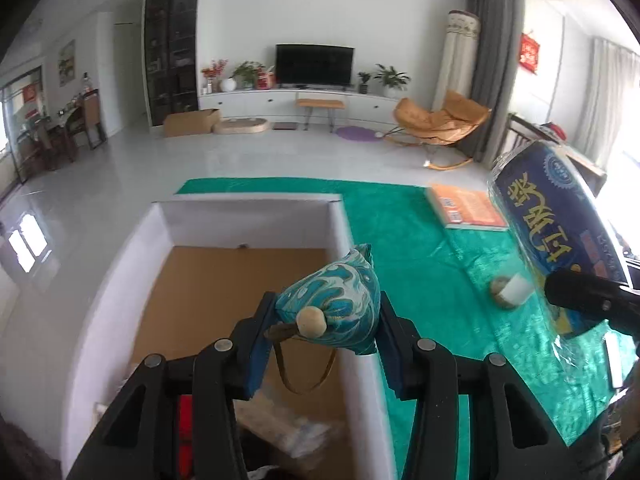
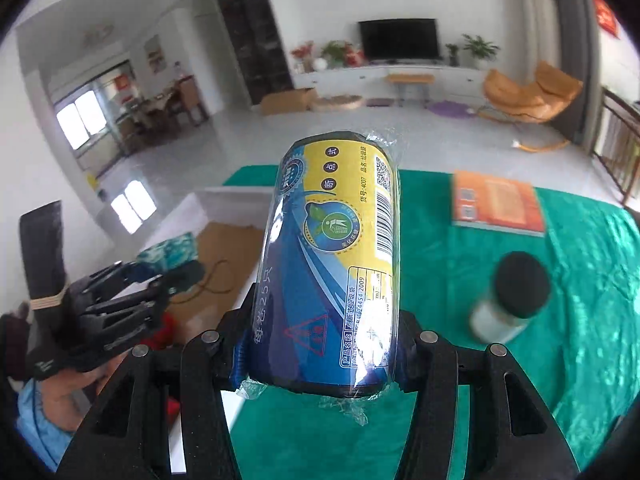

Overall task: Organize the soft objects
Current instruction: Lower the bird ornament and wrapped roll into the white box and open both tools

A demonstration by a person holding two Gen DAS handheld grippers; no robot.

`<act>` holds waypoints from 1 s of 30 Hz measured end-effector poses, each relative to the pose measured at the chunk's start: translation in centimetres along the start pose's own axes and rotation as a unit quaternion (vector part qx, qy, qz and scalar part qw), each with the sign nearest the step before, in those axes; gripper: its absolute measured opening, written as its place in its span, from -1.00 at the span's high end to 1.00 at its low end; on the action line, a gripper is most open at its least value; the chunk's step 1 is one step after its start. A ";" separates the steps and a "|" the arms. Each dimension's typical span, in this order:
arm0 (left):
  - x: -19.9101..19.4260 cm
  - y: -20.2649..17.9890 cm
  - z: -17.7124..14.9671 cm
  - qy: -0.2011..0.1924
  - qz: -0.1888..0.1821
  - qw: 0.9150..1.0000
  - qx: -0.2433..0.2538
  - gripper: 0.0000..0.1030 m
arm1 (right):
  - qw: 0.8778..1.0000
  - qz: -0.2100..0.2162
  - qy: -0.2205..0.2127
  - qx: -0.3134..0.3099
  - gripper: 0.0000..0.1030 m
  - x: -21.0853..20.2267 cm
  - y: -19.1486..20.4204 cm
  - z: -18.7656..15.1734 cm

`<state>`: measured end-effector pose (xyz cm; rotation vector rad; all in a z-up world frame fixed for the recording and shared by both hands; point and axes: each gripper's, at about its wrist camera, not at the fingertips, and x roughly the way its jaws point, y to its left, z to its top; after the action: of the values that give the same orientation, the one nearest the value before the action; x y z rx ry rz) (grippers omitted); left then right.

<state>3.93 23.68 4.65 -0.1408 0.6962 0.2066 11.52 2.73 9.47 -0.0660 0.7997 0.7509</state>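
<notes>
Pouch [image 1: 336, 312], teal, soft and light, is being pinched mid-body by the left gripper [image 1: 326, 316] above the box [image 1: 256, 216]. Roll [image 2: 332, 264] of bags, film-wrapped and likely slippery, is being clamped across its middle by the right gripper [image 2: 324, 344] beside the box.

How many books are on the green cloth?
1. The orange book lies flat on the far side of the green cloth, past the small jar. The blue roll in the right gripper could be hiding more.

Wrist views downward, sharing green cloth [image 1: 440, 280].
</notes>
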 end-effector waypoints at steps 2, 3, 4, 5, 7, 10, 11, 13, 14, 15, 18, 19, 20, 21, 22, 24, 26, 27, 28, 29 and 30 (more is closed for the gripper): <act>-0.4 3.2 -2.0 0.015 0.041 0.999 -0.010 0.08 | 0.999 0.038 0.014 -0.021 -0.08 2.0 4.5 -0.6; -0.3 4.6 -3.3 0.023 0.056 0.998 -0.019 0.07 | 0.998 0.051 0.021 -0.030 -0.08 3.0 6.3 -1.0; -0.4 5.9 -4.4 0.030 0.069 0.997 -0.028 0.02 | 0.997 0.063 0.030 -0.040 -0.09 4.1 8.0 -1.5; -0.2 6.9 -5.5 0.039 0.081 0.995 -0.036 -0.01 | 0.995 0.071 0.039 -0.050 -0.09 5.4 9.7 -2.1; 0.1 8.8 -7.6 0.053 0.102 0.992 -0.054 -0.46 | 0.993 0.083 0.059 -0.058 -0.10 7.7 12.0 -3.5; 0.0 9.7 -9.5 0.048 0.130 0.988 -0.067 -0.76 | 0.987 0.113 0.103 -0.056 -0.23 11.7 13.8 -5.8; -0.2 9.8 -9.9 0.044 0.135 0.988 -0.067 -0.76 | 0.983 0.125 0.124 -0.058 -0.24 13.0 13.9 -6.6; -0.3 9.5 -9.6 0.038 0.137 0.988 -0.065 -0.77 | 0.979 0.133 0.140 -0.063 -0.24 14.1 14.1 -7.5; -0.3 9.1 -9.2 0.032 0.137 0.988 -0.064 -0.78 | 0.980 0.133 0.137 -0.063 -0.24 14.1 13.7 -7.7; -0.8 8.8 -9.0 0.025 0.139 0.988 -0.064 -0.82 | 0.980 0.135 0.132 -0.062 -0.25 13.8 13.4 -7.8; -2.4 8.1 -8.1 0.006 0.142 0.987 -0.075 -0.92 | 0.983 0.126 0.110 -0.069 -0.35 12.2 13.7 -7.6; -2.9 7.9 -7.9 -0.001 0.139 0.987 -0.084 -0.95 | 0.985 0.115 0.102 -0.078 -0.36 11.6 13.6 -7.4; -3.6 7.9 -7.7 -0.002 0.142 0.986 -0.093 -0.98 | 0.986 0.103 0.096 -0.087 -0.36 11.1 14.0 -7.3; -4.2 7.7 -7.6 -0.006 0.149 0.984 -0.102 -0.99 | 0.987 0.091 0.091 -0.097 -0.37 10.6 14.3 -7.4; -4.8 7.5 -7.7 -0.014 0.153 0.982 -0.108 -0.99 | 0.987 0.079 0.090 -0.106 -0.37 10.3 14.3 -7.4; -5.7 7.2 -7.7 -0.026 0.159 0.980 -0.118 -0.99 | 0.987 0.056 0.088 -0.121 -0.37 9.6 14.4 -7.4; -6.0 7.0 -7.8 -0.019 0.166 0.978 -0.123 -0.99 | 0.987 0.040 0.089 -0.130 -0.37 9.3 14.7 -7.5; -6.0 6.8 -8.0 -0.012 0.170 0.978 -0.121 -0.99 | 0.987 0.033 0.091 -0.132 -0.37 9.0 14.8 -7.7; -5.9 6.7 -8.1 -0.006 0.173 0.978 -0.116 -0.99 | 0.986 0.028 0.093 -0.132 -0.37 8.9 14.8 -7.8; -5.9 6.7 -8.2 -0.001 0.177 0.978 -0.110 -0.99 | 0.986 0.022 0.095 -0.131 -0.38 8.7 14.8 -7.9; -5.8 6.4 -8.3 0.003 0.183 0.978 -0.105 -0.99 | 0.986 0.015 0.098 -0.131 -0.38 8.4 14.9 -8.0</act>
<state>-7.12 27.47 1.74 -0.2145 0.7017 0.6335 0.95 16.11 1.43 -0.3698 0.8864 0.8854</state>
